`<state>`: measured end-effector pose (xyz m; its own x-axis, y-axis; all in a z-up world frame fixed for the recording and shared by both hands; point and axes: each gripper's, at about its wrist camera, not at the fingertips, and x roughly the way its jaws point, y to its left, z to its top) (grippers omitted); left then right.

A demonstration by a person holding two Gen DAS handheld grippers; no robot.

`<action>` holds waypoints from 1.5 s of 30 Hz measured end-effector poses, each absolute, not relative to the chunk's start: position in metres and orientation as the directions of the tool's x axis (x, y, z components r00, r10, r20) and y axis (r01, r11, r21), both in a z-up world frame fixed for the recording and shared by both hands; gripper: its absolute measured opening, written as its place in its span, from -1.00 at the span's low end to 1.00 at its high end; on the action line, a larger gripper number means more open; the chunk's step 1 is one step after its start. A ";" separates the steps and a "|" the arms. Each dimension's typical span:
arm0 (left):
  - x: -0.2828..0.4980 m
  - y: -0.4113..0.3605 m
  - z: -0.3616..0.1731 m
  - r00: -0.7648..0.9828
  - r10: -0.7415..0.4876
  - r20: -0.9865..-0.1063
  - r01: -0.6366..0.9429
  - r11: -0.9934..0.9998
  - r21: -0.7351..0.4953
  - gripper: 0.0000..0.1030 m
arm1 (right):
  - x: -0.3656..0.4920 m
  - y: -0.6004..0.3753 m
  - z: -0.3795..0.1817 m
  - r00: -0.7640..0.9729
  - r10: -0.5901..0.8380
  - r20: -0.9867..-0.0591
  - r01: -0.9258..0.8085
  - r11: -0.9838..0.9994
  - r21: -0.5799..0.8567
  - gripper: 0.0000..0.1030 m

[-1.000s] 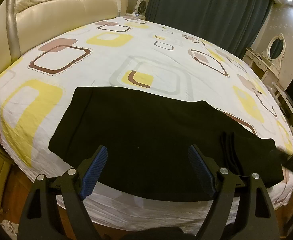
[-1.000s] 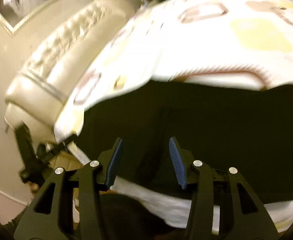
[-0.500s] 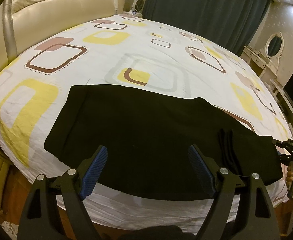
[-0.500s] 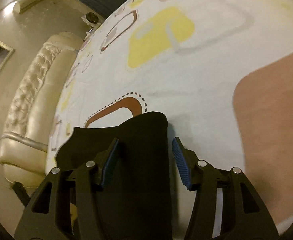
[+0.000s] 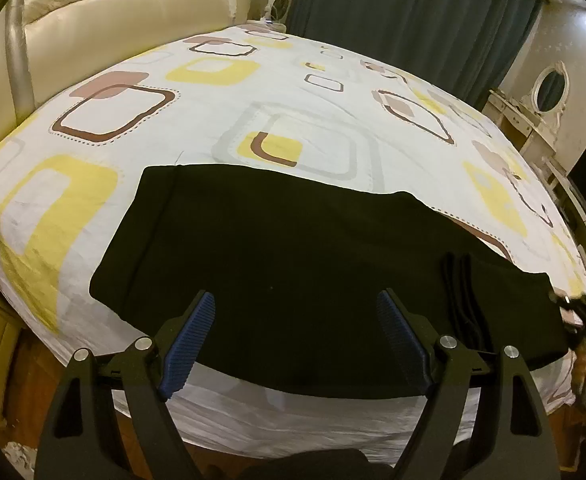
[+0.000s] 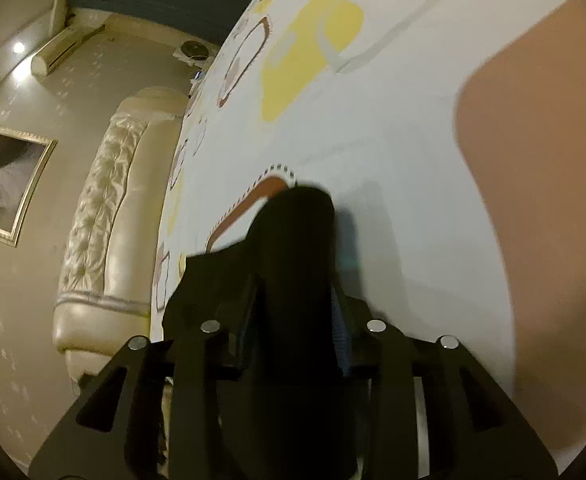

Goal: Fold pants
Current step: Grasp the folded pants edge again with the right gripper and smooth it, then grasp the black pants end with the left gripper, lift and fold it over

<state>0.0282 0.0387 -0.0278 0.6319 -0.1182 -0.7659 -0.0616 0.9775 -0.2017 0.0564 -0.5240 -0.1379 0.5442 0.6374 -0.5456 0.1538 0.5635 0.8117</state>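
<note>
Black pants (image 5: 293, 248) lie flat along the near edge of the bed, waist end at the left, leg ends at the right. My left gripper (image 5: 297, 340) is open, hovering above the pants' near edge, holding nothing. My right gripper (image 6: 293, 320) is shut on the pants' leg end (image 6: 297, 240), which bunches up between its blue pads. In the left wrist view the right gripper (image 5: 585, 316) shows at the far right edge of the pants, partly blurred.
The bed has a white sheet (image 5: 253, 112) with yellow and brown squares. A cream tufted headboard (image 5: 93, 12) stands at the left. Dark curtains (image 5: 413, 12) hang behind. A white dresser with an oval mirror (image 5: 549, 88) stands at the right.
My right gripper swung to the pants' leg end and closed on it. My left gripper stayed open and barely moved.
</note>
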 end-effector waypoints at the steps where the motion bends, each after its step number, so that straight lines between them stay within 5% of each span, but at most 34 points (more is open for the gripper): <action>1: 0.028 0.038 -0.028 0.630 -0.121 -0.767 -0.062 0.977 -0.206 0.59 | 0.046 -0.525 -0.135 0.540 0.639 -0.549 0.147 0.570 0.808 -0.26; 7: 0.027 0.036 -0.026 0.636 -0.123 -0.762 -0.048 0.979 -0.198 0.59 | 0.004 -0.524 -0.132 0.497 0.632 -0.595 0.138 0.619 0.773 -0.24; 9: 0.027 0.036 -0.026 0.639 -0.116 -0.760 -0.044 0.981 -0.187 0.60 | -0.002 -0.523 -0.138 0.474 0.592 -0.651 0.166 0.666 0.727 -0.47; 13: 0.026 0.036 -0.025 0.641 -0.113 -0.759 -0.043 0.982 -0.183 0.59 | -0.005 -0.519 -0.145 0.488 0.570 -0.661 0.188 0.671 0.717 -0.48; 17: 0.027 0.041 -0.025 0.641 -0.113 -0.760 -0.057 0.979 -0.193 0.59 | -0.008 -0.520 -0.119 0.544 0.530 -0.650 0.182 0.682 0.709 -0.41; 21: 0.030 0.046 -0.029 0.628 -0.124 -0.769 -0.070 0.974 -0.214 0.59 | -0.012 -0.504 -0.080 0.633 0.535 -0.560 0.098 0.662 0.743 -0.07; 27: 0.031 0.059 -0.029 0.623 -0.149 -0.768 -0.063 0.969 -0.239 0.59 | 0.004 -0.456 -0.096 0.532 0.611 -0.586 0.035 0.675 0.737 -0.07; 34: 0.051 0.135 -0.039 0.601 -0.193 -0.775 -0.154 0.924 -0.349 0.59 | 0.007 -0.448 -0.118 0.480 0.592 -0.647 0.055 0.716 0.696 0.03; 41: 0.074 0.219 -0.085 0.549 -0.378 -0.745 -0.204 0.804 -0.558 0.51 | 0.004 -0.444 -0.119 0.484 0.591 -0.645 0.043 0.720 0.692 0.20; 45: 0.085 0.234 -0.099 0.571 -0.490 -0.659 -0.168 0.716 -0.678 0.50 | 0.003 -0.444 -0.119 0.488 0.590 -0.643 0.038 0.722 0.691 0.25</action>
<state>0.0848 0.2343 -0.0989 0.5710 -0.4902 -0.6585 -0.1678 0.7155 -0.6781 0.0033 -0.4436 -0.1195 0.4885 0.5898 -0.6430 0.0380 0.7219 0.6910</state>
